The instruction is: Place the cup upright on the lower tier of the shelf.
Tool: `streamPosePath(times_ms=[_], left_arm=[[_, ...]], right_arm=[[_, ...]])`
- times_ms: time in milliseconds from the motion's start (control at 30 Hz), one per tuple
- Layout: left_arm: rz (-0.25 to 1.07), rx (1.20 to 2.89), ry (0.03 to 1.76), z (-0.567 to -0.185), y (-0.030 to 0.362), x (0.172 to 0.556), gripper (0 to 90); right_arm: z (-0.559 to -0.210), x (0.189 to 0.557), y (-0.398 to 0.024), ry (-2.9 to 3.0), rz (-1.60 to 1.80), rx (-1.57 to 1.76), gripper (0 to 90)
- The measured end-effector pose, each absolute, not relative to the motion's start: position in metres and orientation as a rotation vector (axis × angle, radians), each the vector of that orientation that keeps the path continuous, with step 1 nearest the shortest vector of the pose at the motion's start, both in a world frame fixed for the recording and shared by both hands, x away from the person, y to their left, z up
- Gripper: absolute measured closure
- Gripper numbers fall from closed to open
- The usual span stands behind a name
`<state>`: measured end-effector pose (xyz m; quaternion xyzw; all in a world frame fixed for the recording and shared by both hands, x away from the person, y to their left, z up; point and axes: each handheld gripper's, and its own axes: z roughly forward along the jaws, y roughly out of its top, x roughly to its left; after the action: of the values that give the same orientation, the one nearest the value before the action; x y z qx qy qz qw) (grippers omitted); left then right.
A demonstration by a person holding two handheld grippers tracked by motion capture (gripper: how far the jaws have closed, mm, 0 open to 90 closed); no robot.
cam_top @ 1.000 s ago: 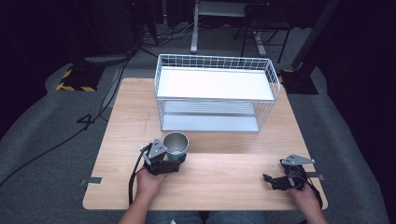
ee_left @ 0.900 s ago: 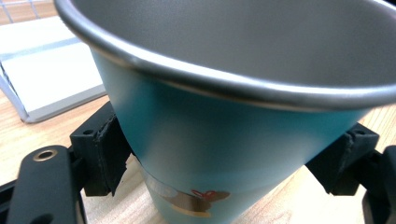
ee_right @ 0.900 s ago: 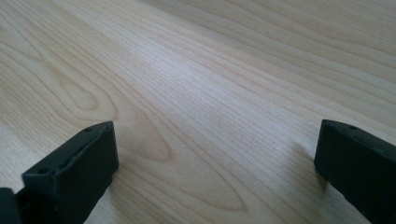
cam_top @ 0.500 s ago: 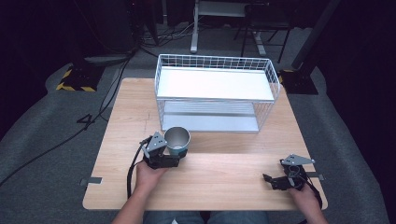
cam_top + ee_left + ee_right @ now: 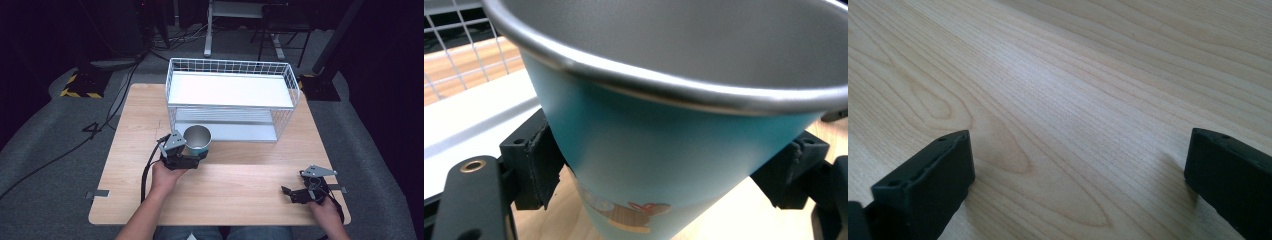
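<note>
My left tongs (image 5: 196, 156) are clamped on the teal metal cup (image 5: 197, 141), both black pads pressed against its lower sides; in the left gripper view the cup (image 5: 674, 150) fills the middle of the frame, its steel rim sweeping across the top and a small cartoon print showing near the bottom edge. In the high view the cup sits a little left of centre, upright with its open mouth up, just in front of the wire rack (image 5: 231, 97), close to the rack's lower left corner. I cannot tell whether its base touches the worktop (image 5: 240, 200) or hangs just above it. My left hand (image 5: 167, 175) comes up from the bottom edge of the frame behind the tongs, with the black cable looping off to the left

My right tongs (image 5: 289, 192) rest at the lower right of the high view, well apart from the cup, with the jaws spread wide and nothing between them; the right gripper view shows bare pale wood grain between the two black tips (image 5: 1075, 180)

The white rack stands at the upper middle of the worktop, with a white shelf on top and another below
</note>
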<state>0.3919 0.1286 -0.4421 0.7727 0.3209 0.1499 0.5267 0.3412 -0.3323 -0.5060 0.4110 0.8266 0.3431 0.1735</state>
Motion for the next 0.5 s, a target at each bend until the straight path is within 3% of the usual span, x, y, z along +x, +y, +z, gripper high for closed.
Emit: streamPosePath(times_ms=[500], left_arm=[[0.357,1.819,0.733,-0.441,0.095,0.42,18.7]], right_arm=[[-0.506,0.341,-0.332,2.344,0.973,1.165,0.1]])
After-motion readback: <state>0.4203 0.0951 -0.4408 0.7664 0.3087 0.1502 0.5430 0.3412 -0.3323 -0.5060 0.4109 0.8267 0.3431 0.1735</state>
